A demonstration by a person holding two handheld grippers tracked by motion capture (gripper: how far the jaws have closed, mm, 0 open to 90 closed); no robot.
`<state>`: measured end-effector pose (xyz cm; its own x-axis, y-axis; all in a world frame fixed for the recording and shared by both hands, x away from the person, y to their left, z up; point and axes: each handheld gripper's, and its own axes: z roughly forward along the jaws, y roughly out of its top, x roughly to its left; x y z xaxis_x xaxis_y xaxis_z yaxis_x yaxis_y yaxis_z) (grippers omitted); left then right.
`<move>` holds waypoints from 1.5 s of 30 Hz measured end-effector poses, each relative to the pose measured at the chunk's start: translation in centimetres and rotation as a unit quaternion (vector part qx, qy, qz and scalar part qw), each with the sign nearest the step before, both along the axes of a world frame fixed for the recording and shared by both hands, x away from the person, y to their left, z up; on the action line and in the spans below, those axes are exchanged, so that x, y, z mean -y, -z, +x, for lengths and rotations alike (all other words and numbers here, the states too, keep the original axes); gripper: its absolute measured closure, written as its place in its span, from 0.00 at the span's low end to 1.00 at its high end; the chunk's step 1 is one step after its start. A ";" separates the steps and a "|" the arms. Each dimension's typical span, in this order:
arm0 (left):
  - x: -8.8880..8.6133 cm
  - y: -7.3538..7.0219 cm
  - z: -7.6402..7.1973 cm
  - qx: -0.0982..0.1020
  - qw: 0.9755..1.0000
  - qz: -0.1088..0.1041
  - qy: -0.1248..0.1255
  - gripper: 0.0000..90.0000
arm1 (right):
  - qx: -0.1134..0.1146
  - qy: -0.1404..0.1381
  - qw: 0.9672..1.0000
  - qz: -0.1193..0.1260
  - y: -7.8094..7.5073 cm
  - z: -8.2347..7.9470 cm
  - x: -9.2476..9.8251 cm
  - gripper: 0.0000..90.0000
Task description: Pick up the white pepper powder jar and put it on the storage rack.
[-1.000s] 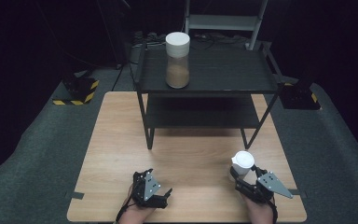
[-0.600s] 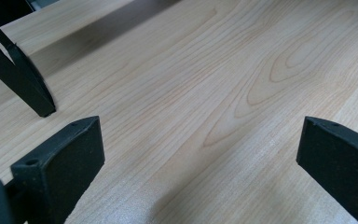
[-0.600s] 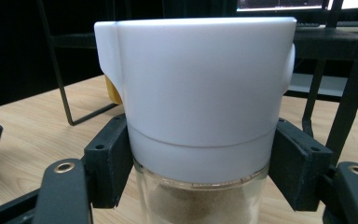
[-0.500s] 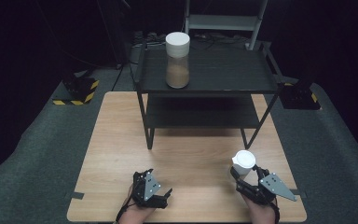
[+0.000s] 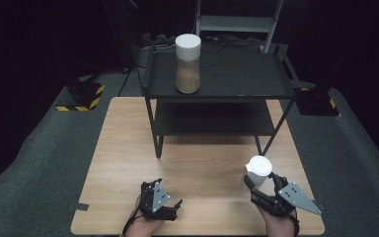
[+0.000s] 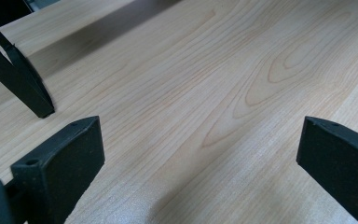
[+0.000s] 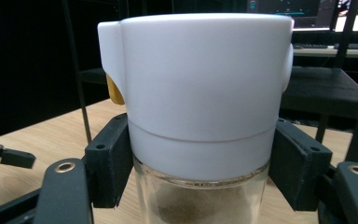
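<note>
Between right gripper (image 7: 200, 172) fingers (image 7: 109, 158): unlabelled white-lidded jar (image 7: 198, 93).

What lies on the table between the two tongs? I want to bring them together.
Only bare wooden table: in the high view nothing sits between the left tongs and the right tongs holding the jar.

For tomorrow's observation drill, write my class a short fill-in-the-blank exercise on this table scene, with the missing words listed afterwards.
1. The right gripper is shut on a glass jar with a ____ lid.
2. The left gripper has its fingers ____, over bare wood.
3. A second jar stands on the ____ level of the black shelf.

Missing words: white; open; top
</note>
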<state>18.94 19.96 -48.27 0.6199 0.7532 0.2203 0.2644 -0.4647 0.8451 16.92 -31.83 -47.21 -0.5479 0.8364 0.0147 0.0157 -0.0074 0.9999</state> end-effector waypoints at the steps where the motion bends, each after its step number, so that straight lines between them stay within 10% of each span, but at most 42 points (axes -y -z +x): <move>1: 0.0 0.0 0.0 0.000 1.000 -0.001 0.000 0.01 | 0.002 -0.001 1.000 0.000 -0.2 0.0 0.0 0.33; 45: -0.7 0.1 0.2 -0.004 1.000 -0.015 0.010 0.01 | 0.036 -0.007 0.999 -0.002 -9.3 1.7 -0.9 0.34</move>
<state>19.15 20.67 -48.34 0.6361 0.7473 0.1922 0.2629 -0.4440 0.8566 18.62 -30.96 -37.87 -0.5598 0.8281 -0.0291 -0.0560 -0.0028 0.9984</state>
